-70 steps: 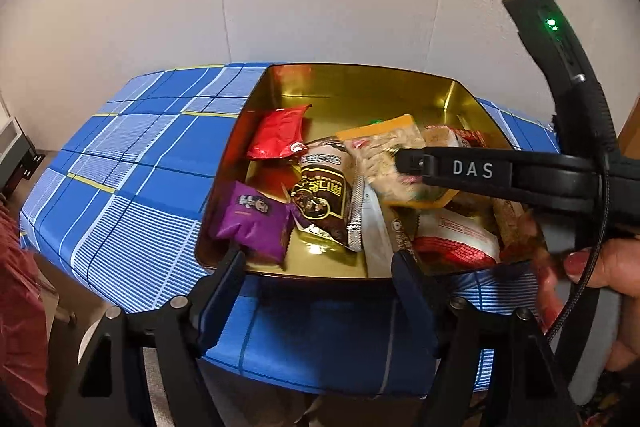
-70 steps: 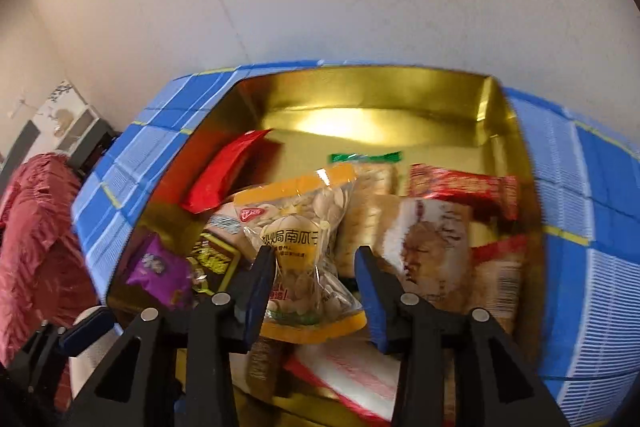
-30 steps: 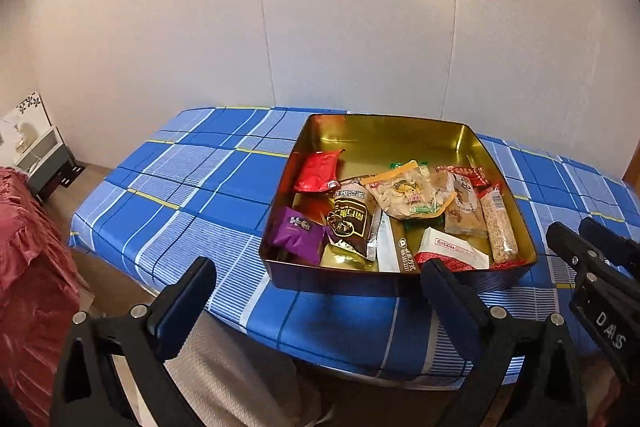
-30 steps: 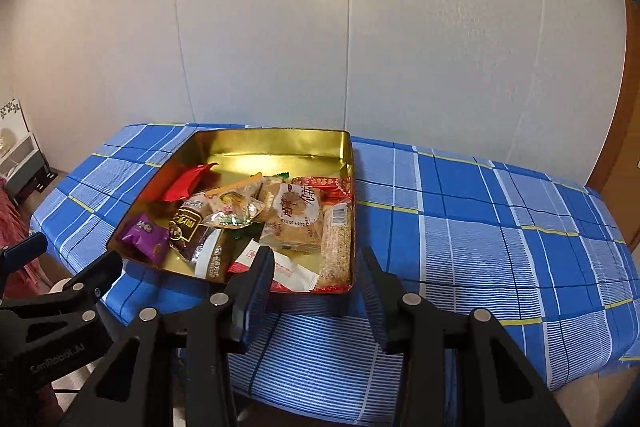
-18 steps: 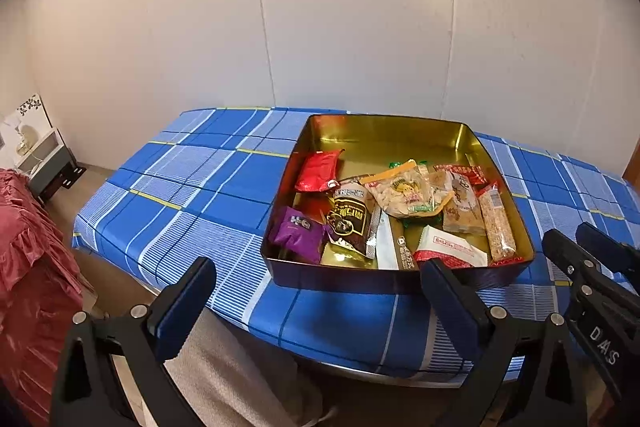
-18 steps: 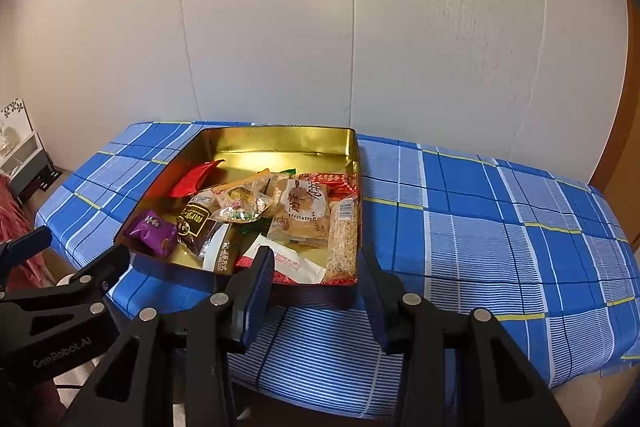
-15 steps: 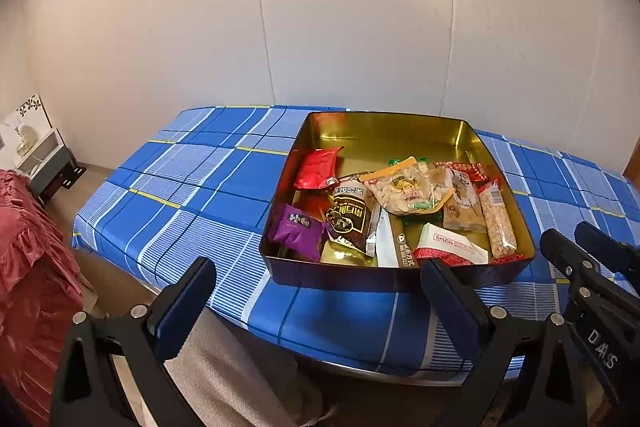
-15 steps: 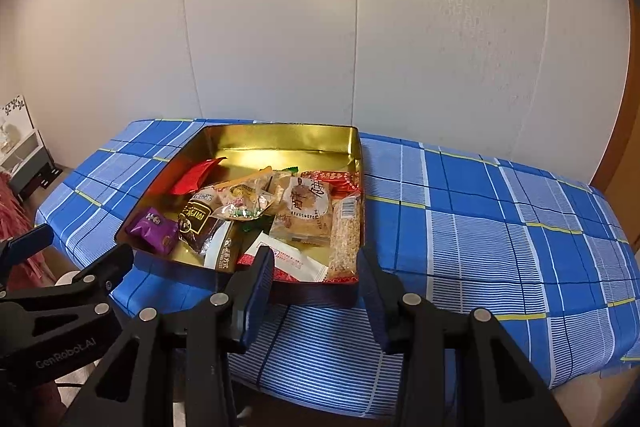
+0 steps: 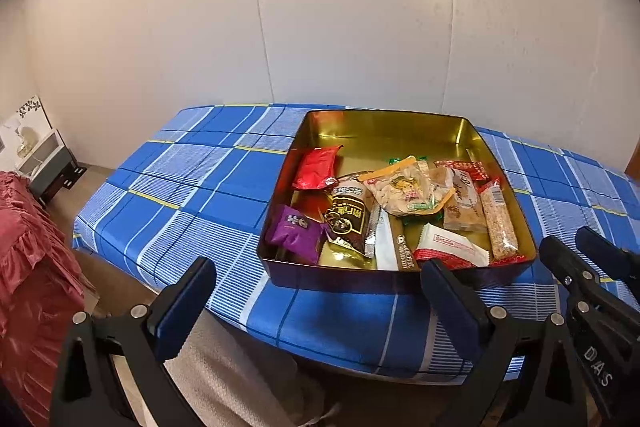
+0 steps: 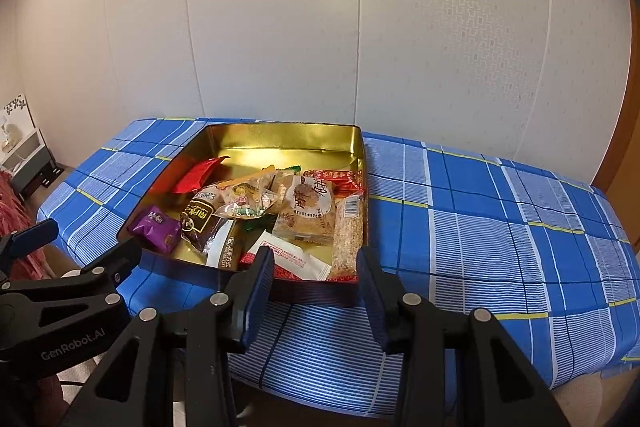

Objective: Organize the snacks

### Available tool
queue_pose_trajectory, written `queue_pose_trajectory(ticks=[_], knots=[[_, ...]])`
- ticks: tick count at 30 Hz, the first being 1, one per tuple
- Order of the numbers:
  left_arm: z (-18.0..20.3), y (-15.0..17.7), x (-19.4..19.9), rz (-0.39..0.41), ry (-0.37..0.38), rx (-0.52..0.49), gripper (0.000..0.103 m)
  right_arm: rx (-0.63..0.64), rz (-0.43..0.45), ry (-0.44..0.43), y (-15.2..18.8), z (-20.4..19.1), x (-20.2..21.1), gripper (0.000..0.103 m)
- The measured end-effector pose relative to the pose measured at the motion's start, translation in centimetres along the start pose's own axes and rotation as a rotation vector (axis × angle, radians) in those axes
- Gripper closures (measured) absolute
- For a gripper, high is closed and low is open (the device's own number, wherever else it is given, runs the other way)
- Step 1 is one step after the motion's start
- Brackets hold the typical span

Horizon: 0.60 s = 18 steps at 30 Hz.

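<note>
A gold tin [image 9: 384, 125] stands on the blue plaid table [image 9: 192, 187]. Inside it lie several snacks: a red packet [image 9: 318, 169], a purple packet [image 9: 294, 229], a dark brown packet [image 9: 348, 217], a yellow-edged seed bag [image 9: 404, 187], a biscuit packet [image 10: 308, 207] and a long cereal bar [image 9: 498, 223]. My left gripper [image 9: 318, 279] hangs open and wide in front of the tin's near wall, off the table's edge. My right gripper [image 10: 316, 267] is open too, narrower, with nothing between its fingers, just short of the tin's near right corner.
A pale wall runs close behind the table. Red ruffled fabric [image 9: 28, 247] and a small white cabinet [image 9: 36, 151] are at the left. A wooden door frame [image 10: 628, 131] is at the far right. The tablecloth [image 10: 500, 227] right of the tin is bare.
Both grippers have drawn well back from the tin since the earliest frames. The seed bag that was between the right fingers now lies in the tin. Over the last second nothing moved.
</note>
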<state>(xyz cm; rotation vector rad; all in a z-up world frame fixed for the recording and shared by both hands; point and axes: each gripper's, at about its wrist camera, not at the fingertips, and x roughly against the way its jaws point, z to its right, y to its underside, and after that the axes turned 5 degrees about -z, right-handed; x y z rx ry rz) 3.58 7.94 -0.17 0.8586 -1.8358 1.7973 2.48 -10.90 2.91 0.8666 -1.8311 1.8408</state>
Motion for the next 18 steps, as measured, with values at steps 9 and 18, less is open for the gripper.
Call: queue_pose_trajectory(ticks=[9, 18], knots=[[0.2, 0.07, -0.07, -0.01, 0.025, 0.0, 0.0, -0.002, -0.004, -0.002, -0.02, 0.1, -0.07, 0.06], [0.63, 0.27, 0.03, -0.007, 0.023, -0.015, 0.0, -0.007, -0.008, -0.003, 0.04, 0.18, -0.23, 0.06]])
